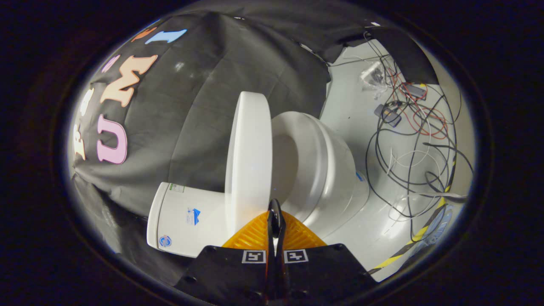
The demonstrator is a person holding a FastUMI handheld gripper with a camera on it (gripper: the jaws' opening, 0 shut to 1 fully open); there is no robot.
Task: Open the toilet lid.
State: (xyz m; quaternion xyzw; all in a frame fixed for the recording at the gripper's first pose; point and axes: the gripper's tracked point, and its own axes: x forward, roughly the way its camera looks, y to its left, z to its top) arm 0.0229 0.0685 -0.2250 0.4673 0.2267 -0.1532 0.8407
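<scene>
1. Biggest thing first: the booth's black cloth wall [204, 119] fills the backdrop, and beside it runs a pale floor [361, 238] with a yellow-and-black striped tape line [418, 233] along it.

2. The camera is rolled on its side, so the toilet [323, 170] appears tipped over. Its bowl and seat ring face across the view, and the tank [182, 221] sits on the cloth-wall side of them.

3. Now the lid [250, 157], the thing that matters. It stands well away from the seat, seen nearly edge-on, its long axis running straight away from the fingers. The tank is on one side of it, the open seat on the other. By my reading it is raised most of the way, so the job looks nearly finished.

4. A tangle of black, white and red cables [416, 140] sprawls over the floor beyond the bowl, well apart from the lid.

5. Down to the gripper [275, 212]: its fingers are drawn together with barely a sliver between them, tips right at the lid's near edge. Whether that edge is pinched between them or they merely rest against it, I cannot tell, since the tips overlap it.

6. What the coming move turns on: the lid lies dead ahead of the fingers, rising away from them, with the tank just beside it. Any last push, I'd judge, goes toward the tank.
</scene>
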